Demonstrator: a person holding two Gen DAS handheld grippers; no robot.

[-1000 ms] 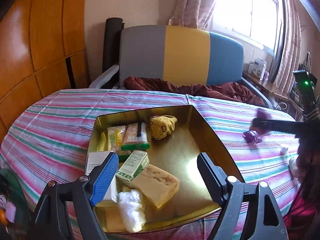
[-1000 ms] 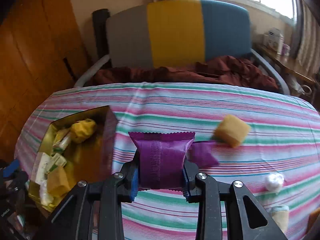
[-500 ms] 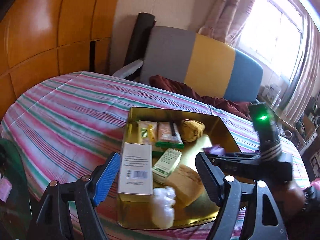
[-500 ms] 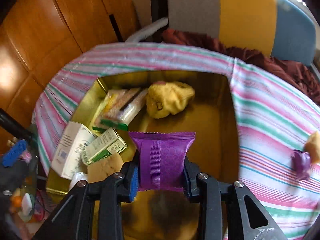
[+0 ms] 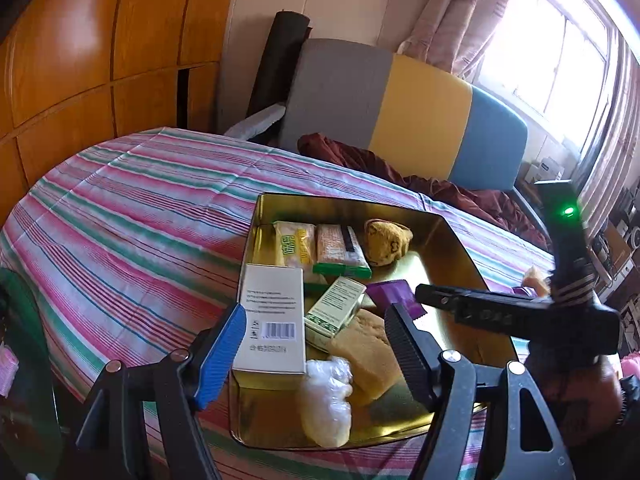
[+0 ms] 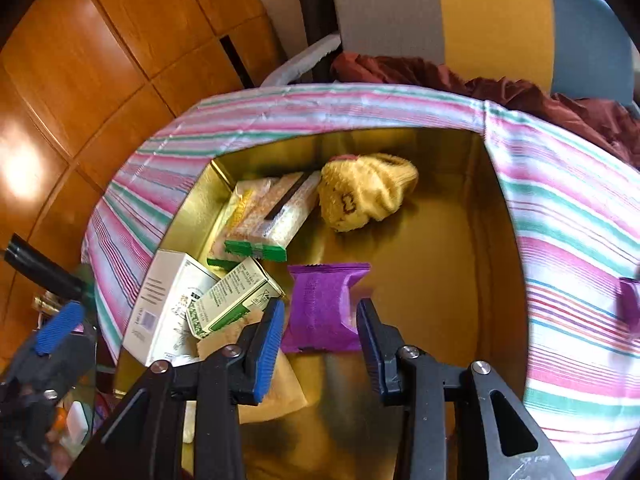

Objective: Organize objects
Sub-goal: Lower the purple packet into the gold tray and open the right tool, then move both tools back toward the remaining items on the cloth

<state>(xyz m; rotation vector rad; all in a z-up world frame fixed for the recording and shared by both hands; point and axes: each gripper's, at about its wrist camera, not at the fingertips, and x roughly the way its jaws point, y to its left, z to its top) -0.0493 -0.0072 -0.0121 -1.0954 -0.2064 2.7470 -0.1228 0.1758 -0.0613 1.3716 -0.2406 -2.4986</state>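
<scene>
A gold metal tray (image 5: 360,200) (image 6: 496,240) sits on the striped tablecloth. A purple snack packet (image 6: 324,308) (image 5: 394,294) lies on the tray floor, just ahead of my right gripper (image 6: 320,340). That gripper's jaws are opening, with a gap showing on both sides of the packet. My left gripper (image 5: 316,354) hovers over the tray's near edge and its jaws are closing. Its pads touch nothing. Below it lie a white box (image 5: 274,312), a green-and-white carton (image 5: 336,308) and a tan sponge (image 5: 368,352).
The tray also holds snack packs (image 5: 336,244), a yellow knitted item (image 6: 368,192) and a clear-wrapped white lump (image 5: 326,396). A second purple packet (image 6: 630,304) lies on the cloth to the right. A grey-yellow-blue chair (image 5: 400,112) with a maroon cloth stands behind, and wooden panels are on the left.
My right gripper carried the purple packet from over the tablecloth to over the tray and parted its jaws, so the packet now rests in the tray. The left gripper swung leftwards and its jaws narrowed slightly.
</scene>
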